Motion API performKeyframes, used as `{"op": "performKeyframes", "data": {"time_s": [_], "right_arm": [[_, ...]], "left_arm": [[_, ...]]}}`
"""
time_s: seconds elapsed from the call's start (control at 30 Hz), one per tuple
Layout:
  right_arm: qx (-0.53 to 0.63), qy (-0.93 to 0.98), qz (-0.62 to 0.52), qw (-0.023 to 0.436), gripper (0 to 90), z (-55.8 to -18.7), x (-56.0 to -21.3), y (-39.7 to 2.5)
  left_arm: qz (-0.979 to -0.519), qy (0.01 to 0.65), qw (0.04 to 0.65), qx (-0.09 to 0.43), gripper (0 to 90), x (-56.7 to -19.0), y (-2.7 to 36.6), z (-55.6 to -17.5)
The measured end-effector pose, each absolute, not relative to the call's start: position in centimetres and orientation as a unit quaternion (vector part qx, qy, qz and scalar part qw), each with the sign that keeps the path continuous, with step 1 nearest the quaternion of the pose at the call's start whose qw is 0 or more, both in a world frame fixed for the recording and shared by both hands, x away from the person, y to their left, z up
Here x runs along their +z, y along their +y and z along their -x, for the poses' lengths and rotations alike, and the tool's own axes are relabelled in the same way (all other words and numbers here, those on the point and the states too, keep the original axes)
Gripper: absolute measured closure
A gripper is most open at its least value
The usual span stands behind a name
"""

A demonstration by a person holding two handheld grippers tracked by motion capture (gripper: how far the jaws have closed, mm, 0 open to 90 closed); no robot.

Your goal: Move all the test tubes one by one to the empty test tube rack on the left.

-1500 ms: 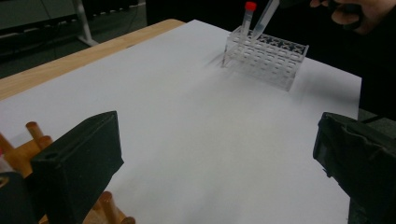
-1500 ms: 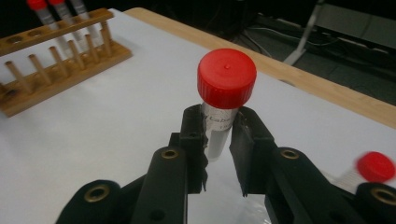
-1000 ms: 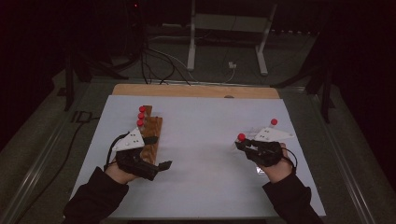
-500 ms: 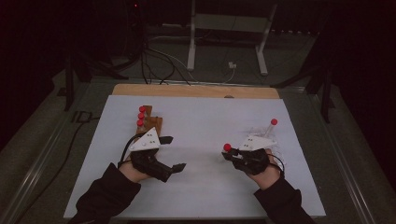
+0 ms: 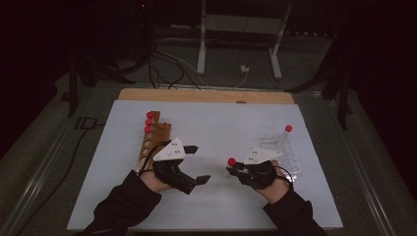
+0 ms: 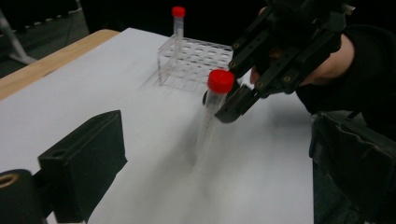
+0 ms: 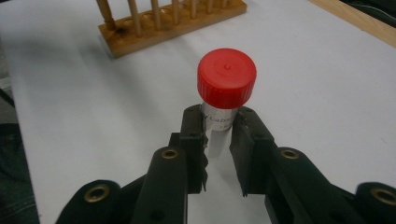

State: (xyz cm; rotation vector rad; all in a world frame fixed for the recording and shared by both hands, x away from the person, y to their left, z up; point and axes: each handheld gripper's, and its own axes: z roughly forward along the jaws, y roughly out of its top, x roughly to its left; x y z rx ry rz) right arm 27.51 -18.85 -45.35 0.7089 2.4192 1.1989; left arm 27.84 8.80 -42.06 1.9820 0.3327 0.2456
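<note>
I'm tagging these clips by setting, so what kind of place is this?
Probably a lab-style recording bench: red-capped test tube in the right gripper, a clear tube rack, a wooden rack, white-covered table, dark surroundings with cables.

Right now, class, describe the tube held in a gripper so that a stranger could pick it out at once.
Start at the white table and find the clear rack on its right side. Just left of it, the right gripper holds a clear tube with a red cap. Unlike the tube standing in the clear rack, it is clamped below its cap, off any rack.
</note>
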Motion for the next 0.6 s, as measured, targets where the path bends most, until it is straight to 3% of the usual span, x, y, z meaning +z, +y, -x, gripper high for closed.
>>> {"op": "performKeyframes", "data": {"time_s": [0.17, 0.6], "right_arm": [[0.425, 0.854, -0.246, 0.174, 75.2, -27.3, -45.2, -18.5], [0.43, 0.854, -0.239, 0.169, 75.1, -27.0, -45.1, -18.3]], "left_arm": [[-0.831, 0.132, 0.531, 0.103, 7.8, -42.0, 7.5, -27.8], [-0.83, 0.135, 0.527, 0.122, 40.7, -42.7, 4.6, -28.6]]}}
